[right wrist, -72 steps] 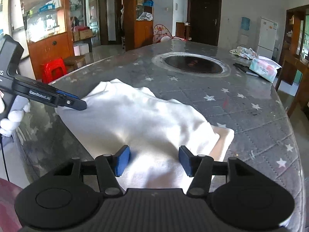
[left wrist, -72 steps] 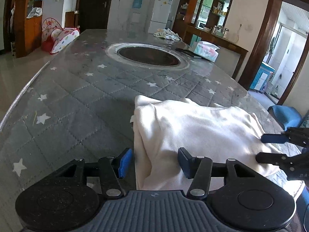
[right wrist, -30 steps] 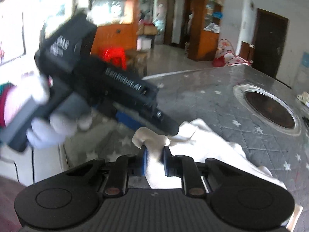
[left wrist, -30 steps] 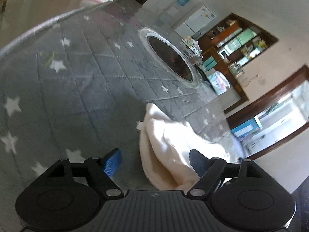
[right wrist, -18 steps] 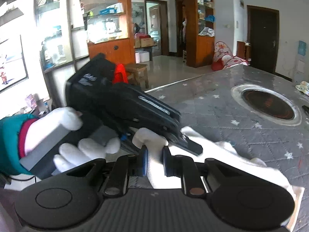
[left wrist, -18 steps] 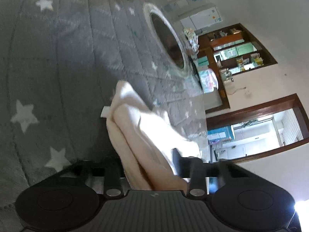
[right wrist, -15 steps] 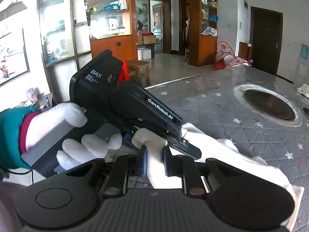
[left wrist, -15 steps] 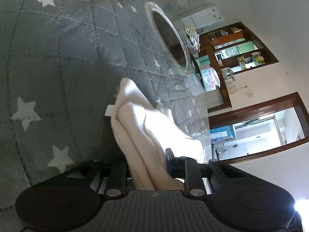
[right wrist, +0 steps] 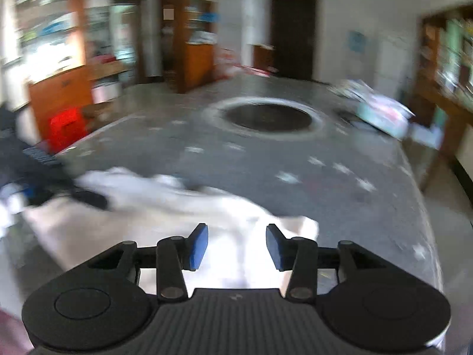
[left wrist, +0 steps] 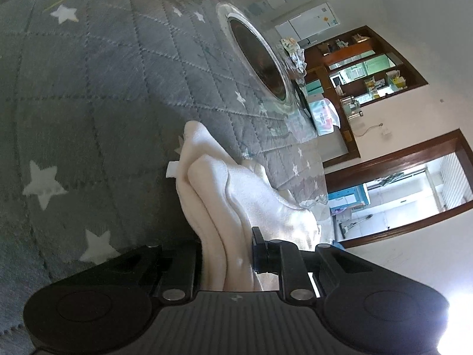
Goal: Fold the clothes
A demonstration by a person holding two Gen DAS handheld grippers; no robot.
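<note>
A white garment (left wrist: 236,198) lies on the grey star-patterned quilted table (left wrist: 88,103). My left gripper (left wrist: 226,254) is shut on a thick folded edge of it; the view is rolled sideways. In the blurred right wrist view the garment (right wrist: 183,207) lies spread near the front edge of the table (right wrist: 325,171). My right gripper (right wrist: 236,247) is open and empty just above it. The left gripper (right wrist: 59,183) shows as a dark shape at the left, on the garment's far end.
A round dark inset (left wrist: 260,62) sits in the middle of the table (right wrist: 269,117). A tissue pack (right wrist: 384,115) and a crumpled cloth (left wrist: 292,50) lie beyond it. A red stool (right wrist: 65,127) and wooden cabinets stand left of the table.
My right gripper has opened, let go of the garment and swung right, away from the left one. My left gripper has closed on the folded edge.
</note>
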